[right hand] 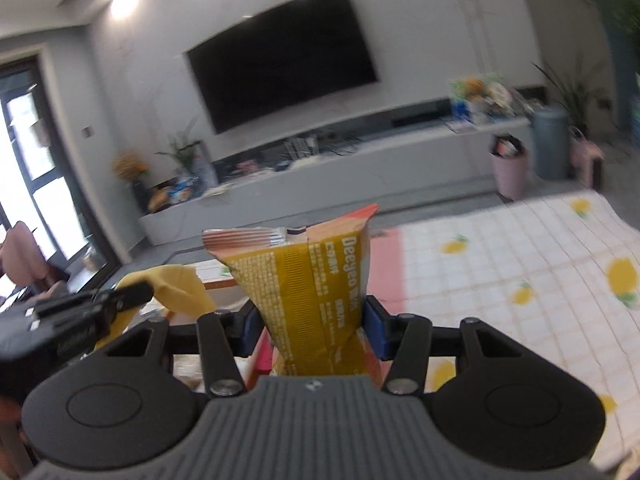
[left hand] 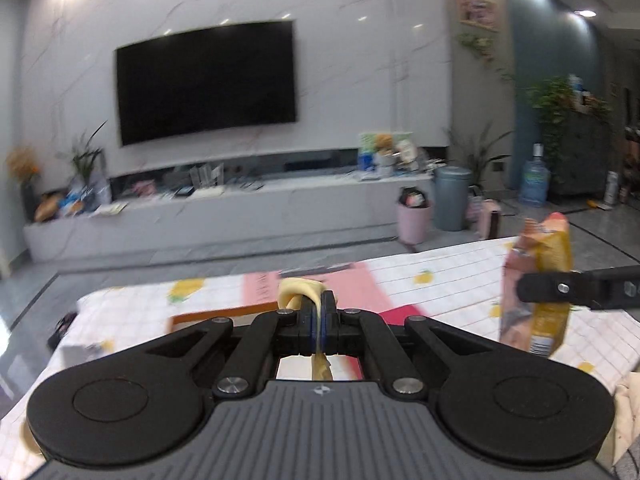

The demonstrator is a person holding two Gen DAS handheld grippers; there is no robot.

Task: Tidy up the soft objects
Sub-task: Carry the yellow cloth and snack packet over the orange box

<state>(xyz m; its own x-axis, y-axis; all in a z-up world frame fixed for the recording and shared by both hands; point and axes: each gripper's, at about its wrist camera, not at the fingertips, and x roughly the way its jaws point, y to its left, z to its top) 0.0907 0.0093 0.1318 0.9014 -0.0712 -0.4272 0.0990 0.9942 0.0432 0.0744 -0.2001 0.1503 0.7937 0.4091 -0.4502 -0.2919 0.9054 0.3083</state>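
My left gripper is shut on a thin yellow cloth, pinched between the blue pads and lifted above the table. The cloth also shows at the left of the right wrist view, hanging from the left gripper. My right gripper is shut on a yellow-and-orange snack bag, held upright above the table. In the left wrist view the bag is at the right, with a finger of the right gripper across it.
A table with a white grid cloth printed with lemons lies below both grippers. A pink panel and an orange-edged tray lie on it. Beyond are a TV wall, a low cabinet, a pink bin and a grey bin.
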